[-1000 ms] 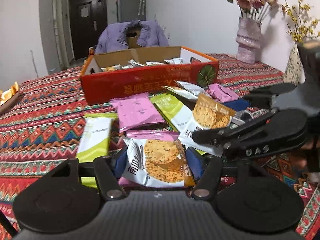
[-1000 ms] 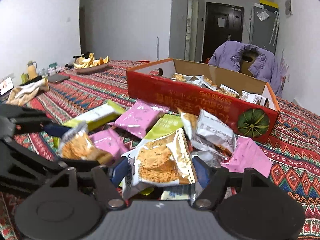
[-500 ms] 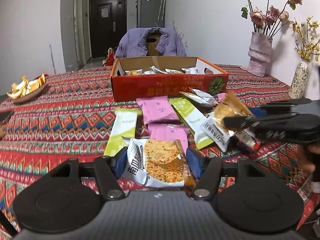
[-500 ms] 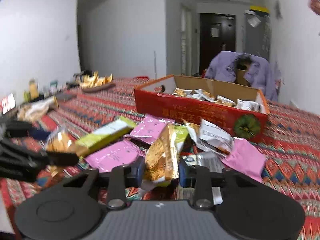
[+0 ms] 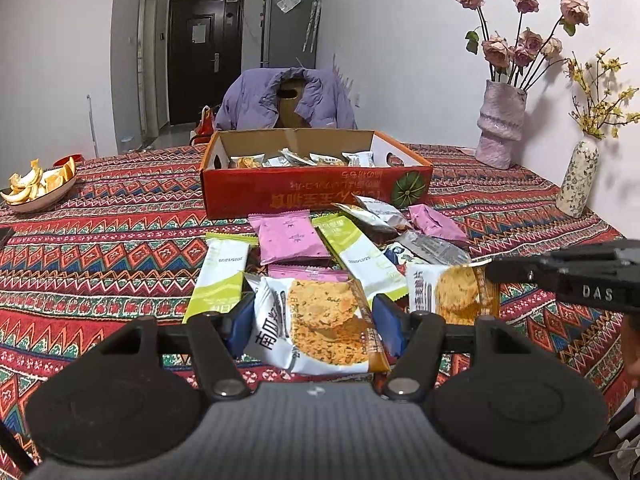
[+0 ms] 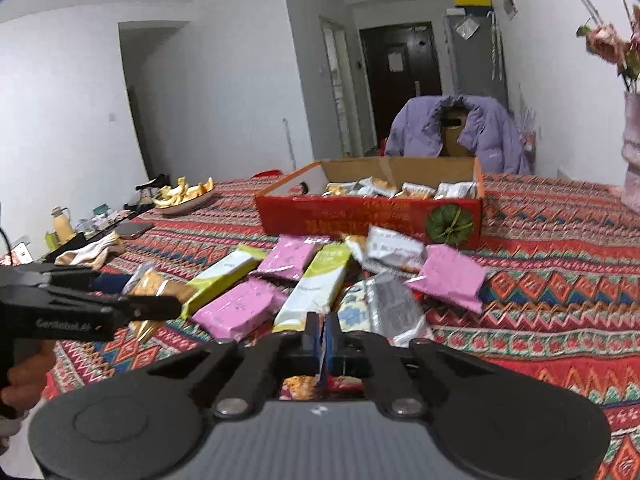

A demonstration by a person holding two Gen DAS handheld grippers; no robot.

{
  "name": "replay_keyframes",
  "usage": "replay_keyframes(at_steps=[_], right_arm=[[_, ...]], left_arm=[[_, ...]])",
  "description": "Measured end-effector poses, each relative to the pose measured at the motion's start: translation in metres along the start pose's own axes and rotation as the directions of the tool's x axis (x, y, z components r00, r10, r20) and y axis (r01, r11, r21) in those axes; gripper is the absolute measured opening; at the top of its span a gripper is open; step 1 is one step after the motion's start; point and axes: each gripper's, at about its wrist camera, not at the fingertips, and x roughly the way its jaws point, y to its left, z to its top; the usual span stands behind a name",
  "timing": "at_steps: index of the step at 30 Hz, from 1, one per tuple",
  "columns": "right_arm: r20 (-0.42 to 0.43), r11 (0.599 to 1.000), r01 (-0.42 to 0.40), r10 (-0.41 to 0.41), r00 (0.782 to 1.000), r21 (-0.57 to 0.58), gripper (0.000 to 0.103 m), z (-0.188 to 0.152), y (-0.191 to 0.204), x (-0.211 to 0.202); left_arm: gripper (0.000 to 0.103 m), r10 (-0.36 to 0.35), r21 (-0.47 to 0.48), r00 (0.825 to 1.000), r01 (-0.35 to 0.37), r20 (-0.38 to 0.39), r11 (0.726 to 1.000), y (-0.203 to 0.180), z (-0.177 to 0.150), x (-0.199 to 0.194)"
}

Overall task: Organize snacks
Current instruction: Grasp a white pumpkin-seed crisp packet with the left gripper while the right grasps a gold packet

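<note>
Evidently both hands are carrying one snack each. The left gripper has its jaws partly open around a flat cracker packet, with the blue pads pressing its two long edges. That keeps the packet face-up and level, which looks suited to sliding it in flat.

The right gripper has just been closing its jaws, and they now stand all but shut on the thin sealed edge of a second cracker packet. This one hangs upright from the edge, just right of the first. A pinch on the edge probably spares the crackers inside.

Both packets are clear of the patterned surface, nearer than the loose pile of pink packets and green bars. The red box sits beyond the pile, already holding similar packets, so I judge it the destination.
</note>
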Motion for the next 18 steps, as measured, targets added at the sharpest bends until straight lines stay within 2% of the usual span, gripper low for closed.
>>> replay_keyframes(at_steps=[1, 4, 6, 7, 8, 10, 13, 15, 16, 17, 18], right_arm=[[-0.003, 1.000, -0.006, 0.006, 1.000, 0.010, 0.002, -0.001, 0.000, 0.002], [-0.041, 0.999, -0.018, 0.019, 0.999, 0.028, 0.013, -0.008, 0.001, 0.017], [-0.050, 0.999, -0.037, 0.039, 0.998, 0.035, 0.015, -0.012, 0.002, 0.026], [-0.061, 0.997, -0.059, 0.062, 0.996, 0.047, 0.023, -0.014, 0.004, 0.032], [-0.067, 0.996, -0.070, 0.073, 0.995, 0.047, 0.047, -0.015, 0.006, 0.036], [-0.070, 0.998, -0.057, 0.057, 0.996, -0.001, 0.072, -0.016, 0.017, 0.045], [-0.086, 0.991, -0.008, -0.003, 0.996, -0.134, 0.071, -0.018, 0.036, 0.058], [-0.097, 0.984, -0.023, 0.006, 0.995, -0.175, 0.057, -0.018, 0.041, 0.064], [-0.111, 0.986, -0.048, 0.030, 0.993, -0.159, 0.039, -0.017, 0.040, 0.067], [-0.112, 0.986, -0.055, 0.038, 0.993, -0.155, 0.031, -0.018, 0.040, 0.070], [-0.113, 0.983, -0.052, 0.032, 0.993, -0.178, 0.028, -0.018, 0.042, 0.072]], left_arm=[[0.063, -0.002, -0.003, 1.000, 0.002, -0.002, 1.000, 0.001, 0.001, 0.001], [0.063, -0.001, -0.008, 1.000, 0.001, -0.008, 1.000, 0.003, 0.000, 0.006], [0.063, 0.000, -0.016, 1.000, 0.000, -0.018, 1.000, 0.006, -0.002, 0.009], [0.063, -0.001, -0.019, 1.000, 0.001, -0.023, 1.000, 0.007, -0.002, 0.011], [0.063, -0.001, -0.021, 1.000, 0.000, -0.029, 1.000, 0.008, -0.003, 0.012], [0.063, 0.004, -0.024, 0.999, -0.005, -0.035, 1.000, 0.011, -0.005, 0.013], [0.063, 0.011, -0.032, 0.999, -0.012, -0.041, 0.999, 0.015, -0.005, 0.013], [0.063, 0.011, -0.035, 0.999, -0.013, -0.042, 0.999, 0.018, -0.005, 0.013], [0.063, 0.011, -0.037, 0.999, -0.013, -0.042, 0.999, 0.019, -0.006, 0.013], [0.063, 0.010, -0.038, 0.999, -0.012, -0.043, 0.999, 0.020, -0.006, 0.013], [0.063, 0.009, -0.039, 0.999, -0.011, -0.045, 0.999, 0.020, -0.006, 0.014]])
